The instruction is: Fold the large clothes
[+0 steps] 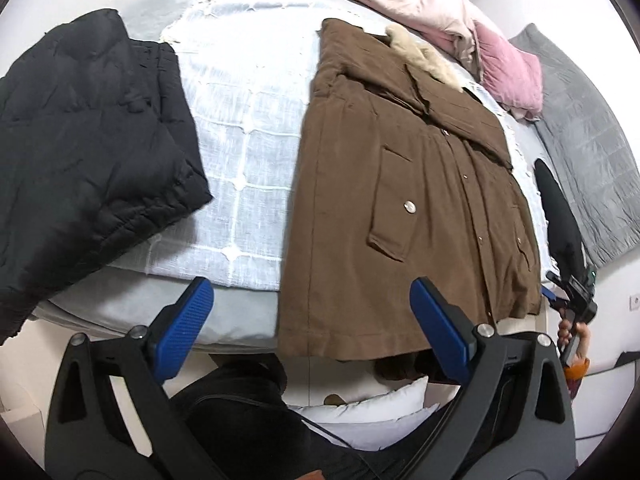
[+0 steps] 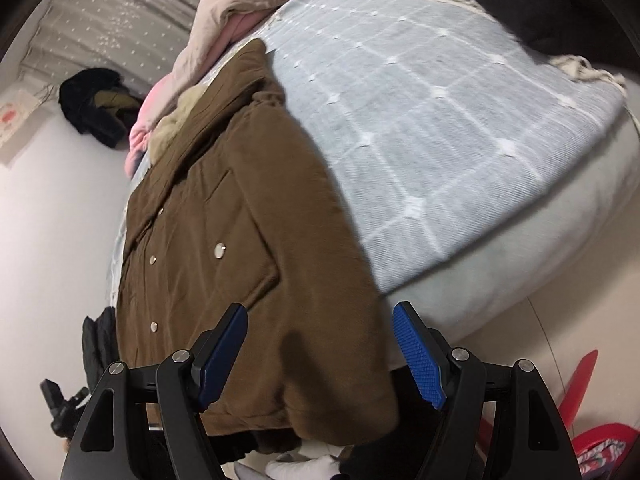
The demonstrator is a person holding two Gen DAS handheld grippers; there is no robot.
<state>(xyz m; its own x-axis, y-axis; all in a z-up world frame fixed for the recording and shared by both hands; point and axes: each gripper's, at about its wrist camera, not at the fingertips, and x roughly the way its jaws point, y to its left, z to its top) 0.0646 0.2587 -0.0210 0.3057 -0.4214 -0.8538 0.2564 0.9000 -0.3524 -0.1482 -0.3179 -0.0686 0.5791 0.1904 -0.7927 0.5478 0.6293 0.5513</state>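
Note:
A brown coat [image 1: 404, 208] with a pale fur collar [image 1: 424, 56] lies flat on the bed, its hem hanging over the near edge; it also shows in the right wrist view [image 2: 240, 240]. My left gripper [image 1: 312, 328] is open and empty, hovering just off the bed edge at the coat's lower left hem. My right gripper [image 2: 320, 356] is open and empty, above the coat's hem corner. It shows small at the right edge of the left wrist view [image 1: 572, 300]. A folded black padded jacket [image 1: 88, 152] lies on the bed's left side.
A light blue checked blanket [image 1: 240, 132] covers the bed. Pink bedding [image 1: 432, 8] and a grey pillow [image 1: 580, 140] lie at the far side. A white cushion [image 1: 372, 412] lies on the floor below. A red object [image 2: 588, 408] sits on the floor at right.

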